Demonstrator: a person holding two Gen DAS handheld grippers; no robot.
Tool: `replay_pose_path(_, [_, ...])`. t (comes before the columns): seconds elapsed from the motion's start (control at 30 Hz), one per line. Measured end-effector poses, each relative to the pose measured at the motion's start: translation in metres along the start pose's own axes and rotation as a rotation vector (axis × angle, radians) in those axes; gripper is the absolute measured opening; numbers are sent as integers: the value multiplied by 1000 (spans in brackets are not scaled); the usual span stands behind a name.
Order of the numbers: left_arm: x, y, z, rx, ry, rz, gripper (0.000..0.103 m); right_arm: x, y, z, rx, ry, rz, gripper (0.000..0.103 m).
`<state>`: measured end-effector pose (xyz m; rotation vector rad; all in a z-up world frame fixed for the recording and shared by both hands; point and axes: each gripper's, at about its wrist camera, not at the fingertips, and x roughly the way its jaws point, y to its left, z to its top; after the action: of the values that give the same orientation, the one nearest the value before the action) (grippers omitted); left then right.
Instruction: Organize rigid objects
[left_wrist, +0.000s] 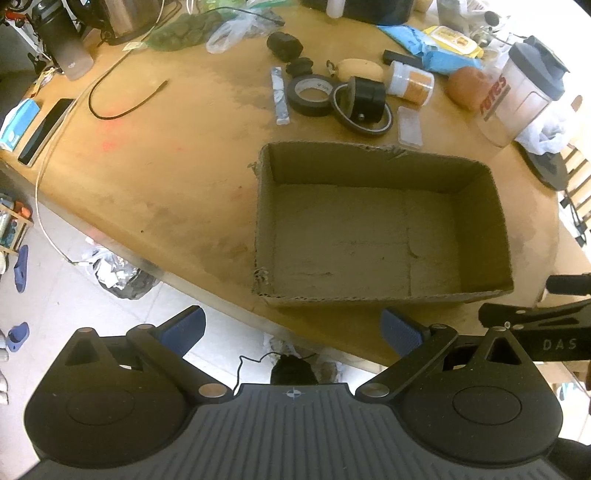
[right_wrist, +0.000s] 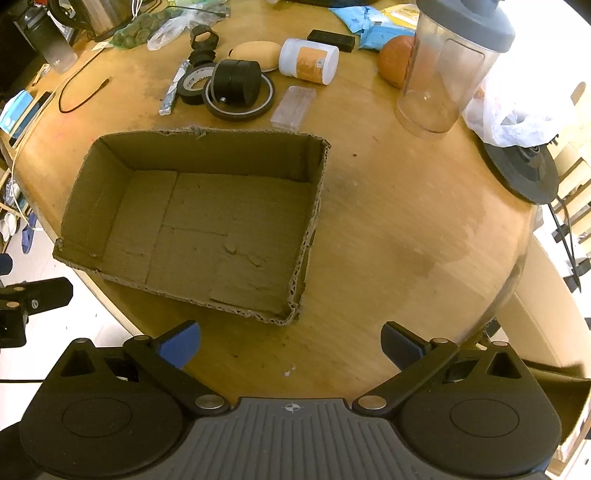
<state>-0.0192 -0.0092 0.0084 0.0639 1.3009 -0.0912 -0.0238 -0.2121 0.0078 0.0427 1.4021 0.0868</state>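
bright right-side glare, fisheye-warped edges, sharp centre

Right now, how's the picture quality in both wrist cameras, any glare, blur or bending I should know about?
Left wrist view: strong fisheye bending curves the table edge; the cardboard box is sharp; light is even, with a washed-out upper right corner. Right wrist view: same bending; window glare blows out the white plastic bag at the right; the box interior sits in soft shadow.

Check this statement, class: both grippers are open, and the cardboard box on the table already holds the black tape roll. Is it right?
Not quite. The cardboard box is empty; the black tape roll lies on the table beyond it, as the right wrist view shows. The left gripper and right gripper are indeed open.
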Motion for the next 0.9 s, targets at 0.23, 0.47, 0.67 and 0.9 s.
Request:
replay_pose_path(0.23, [0, 8, 1, -15, 1, 21, 103, 1, 7, 5, -16, 4, -9, 103])
replay_pose_path(0.47, [3, 11, 5, -16, 15, 15, 103, 1, 12, 9, -26, -1, -17, 103])
replay_pose_path(0.67, [2, 14, 7, -17, 1, 11, 103, 1, 16, 12, -29, -3, -31, 103])
replay_pose_path(0.9, [1, 18, 16, -15, -34, 4, 103, -1, 18, 18, -16, -22, -39, 103])
